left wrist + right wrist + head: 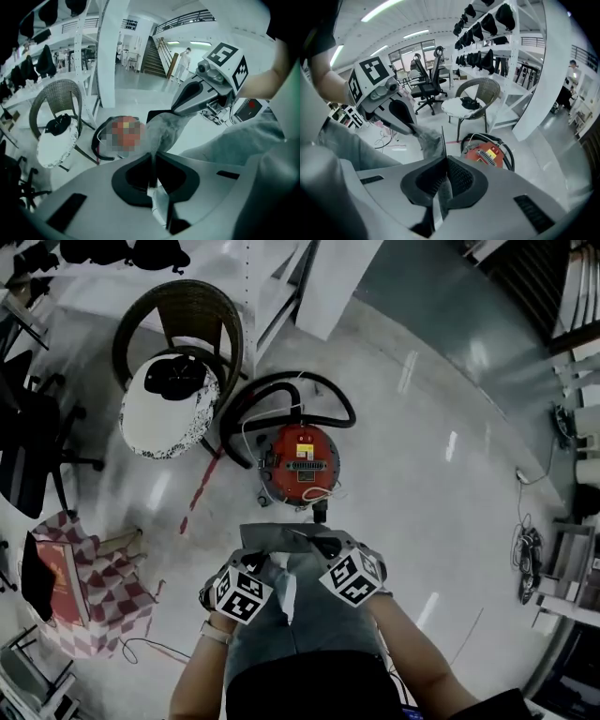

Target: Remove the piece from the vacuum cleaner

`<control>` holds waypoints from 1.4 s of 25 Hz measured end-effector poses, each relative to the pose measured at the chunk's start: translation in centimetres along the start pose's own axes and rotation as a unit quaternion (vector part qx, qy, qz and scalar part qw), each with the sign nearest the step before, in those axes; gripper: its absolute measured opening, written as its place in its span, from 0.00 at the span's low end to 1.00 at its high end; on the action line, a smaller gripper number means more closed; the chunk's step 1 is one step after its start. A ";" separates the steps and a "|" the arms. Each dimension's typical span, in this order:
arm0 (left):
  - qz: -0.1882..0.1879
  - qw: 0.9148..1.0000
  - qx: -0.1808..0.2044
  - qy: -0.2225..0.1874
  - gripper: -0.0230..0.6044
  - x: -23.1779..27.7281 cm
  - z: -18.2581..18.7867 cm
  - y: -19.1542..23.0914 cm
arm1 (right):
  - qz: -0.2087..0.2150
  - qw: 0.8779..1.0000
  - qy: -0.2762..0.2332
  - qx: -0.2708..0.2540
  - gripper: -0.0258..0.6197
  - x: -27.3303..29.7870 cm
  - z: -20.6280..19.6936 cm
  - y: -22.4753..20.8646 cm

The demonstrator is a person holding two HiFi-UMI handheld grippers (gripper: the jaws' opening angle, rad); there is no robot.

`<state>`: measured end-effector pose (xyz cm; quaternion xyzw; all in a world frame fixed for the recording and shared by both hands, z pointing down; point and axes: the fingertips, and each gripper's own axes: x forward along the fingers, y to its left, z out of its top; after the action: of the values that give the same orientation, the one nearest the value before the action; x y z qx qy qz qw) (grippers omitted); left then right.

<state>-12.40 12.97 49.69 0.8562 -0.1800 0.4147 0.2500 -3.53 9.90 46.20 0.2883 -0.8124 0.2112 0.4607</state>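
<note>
The red vacuum cleaner (300,463) stands on the floor ahead of me, its black hose (281,395) looped behind it. I hold a grey cloth piece (281,540) in the air above the floor, clear of the vacuum. My left gripper (274,563) is shut on its near left part, and my right gripper (323,545) is shut on its right edge. In the left gripper view the cloth (161,133) runs from my shut jaws up to the right gripper (174,111). The right gripper view shows the cloth's edge (442,145) pinched, the left gripper (415,131) beside it, and the vacuum (487,154) beyond.
A wicker chair (178,315) with a white cushion and a dark item stands far left of the vacuum. A checked bag (98,596) lies at my left, a black office chair (28,446) further left. Cables (525,554) trail at the right. A white column (328,277) rises behind the vacuum.
</note>
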 end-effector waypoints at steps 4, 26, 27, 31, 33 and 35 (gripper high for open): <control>0.025 1.000 0.009 -0.013 0.08 -5.2 2.8 0.5 | -0.008 1.000 -0.027 -0.008 0.09 -3.8 4.4 0.7; 0.153 0.974 0.023 -0.164 0.08 -28.3 13.6 1.1 | -0.036 0.982 -0.178 -0.053 0.09 -21.0 21.5 5.4; 0.157 0.973 0.026 -0.169 0.08 -29.0 13.8 0.9 | -0.036 0.981 -0.182 -0.057 0.09 -21.6 21.9 5.7; 0.170 0.966 0.030 -0.193 0.09 -31.3 14.3 0.6 | -0.046 0.976 -0.198 -0.078 0.09 -23.5 23.8 6.5; 0.176 0.963 0.031 -0.201 0.08 -32.2 14.5 0.6 | -0.044 0.973 -0.210 -0.082 0.09 -24.2 24.9 7.1; 0.185 0.961 0.034 -0.204 0.08 -33.0 14.4 0.6 | -0.042 0.971 -0.217 -0.086 0.09 -24.6 25.5 7.6</control>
<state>-23.28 7.52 15.77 0.8825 -0.3683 0.2758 0.0973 -14.52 6.79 11.79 0.3205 -0.8953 0.0530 0.3048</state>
